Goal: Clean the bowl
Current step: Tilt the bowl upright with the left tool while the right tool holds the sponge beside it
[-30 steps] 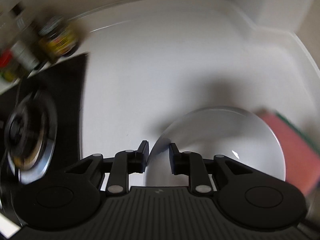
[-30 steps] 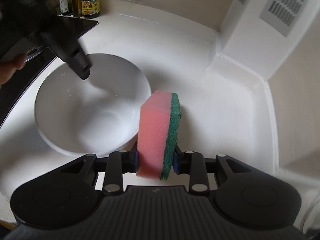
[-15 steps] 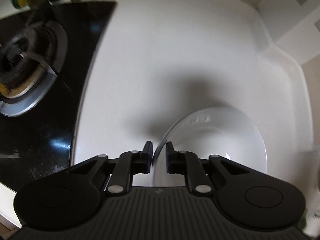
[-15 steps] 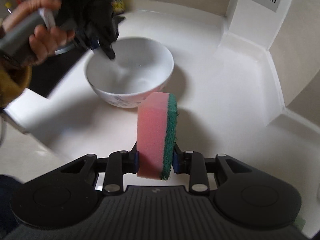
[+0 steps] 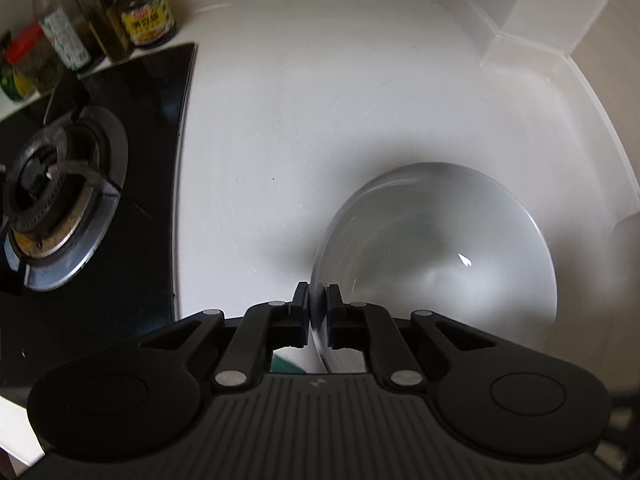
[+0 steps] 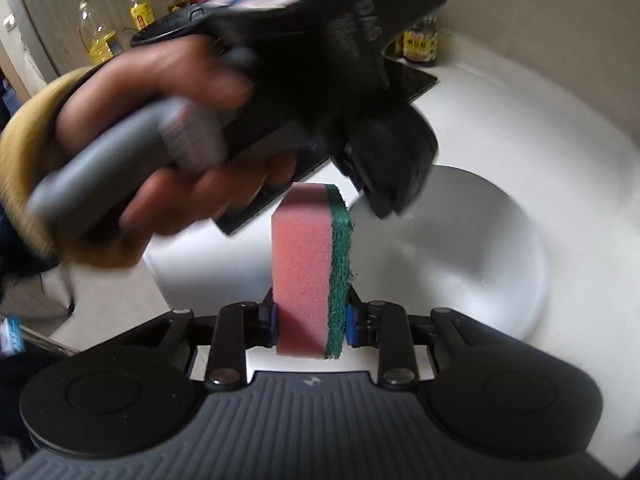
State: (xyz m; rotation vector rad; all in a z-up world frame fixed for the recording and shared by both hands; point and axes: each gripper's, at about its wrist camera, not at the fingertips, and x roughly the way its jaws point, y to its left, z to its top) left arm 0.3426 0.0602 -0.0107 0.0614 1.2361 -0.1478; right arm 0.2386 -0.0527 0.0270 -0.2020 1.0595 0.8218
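Note:
A white bowl (image 5: 432, 248) stands on the white counter (image 5: 320, 92). My left gripper (image 5: 318, 307) straddles its near-left rim, one pad outside and one inside; the jaws are closing and press on the rim. In the right wrist view a hand (image 6: 168, 152) holds that left gripper (image 6: 384, 204) over the rim of the bowl (image 6: 472, 252). My right gripper (image 6: 310, 316) is shut on a pink sponge with a green scouring side (image 6: 308, 256), held upright just beside the bowl's near-left rim, below the left gripper.
A black cooktop (image 5: 136, 128) with a gas burner (image 5: 60, 196) lies left of the bowl. Sauce jars and bottles (image 5: 144, 12) stand at the back left. The counter's raised edge and a wall corner (image 5: 532, 40) close off the back right.
The left jaws have narrowed onto the bowl's rim. The right gripper, sponge still in it, has swung in close under the left hand and gripper.

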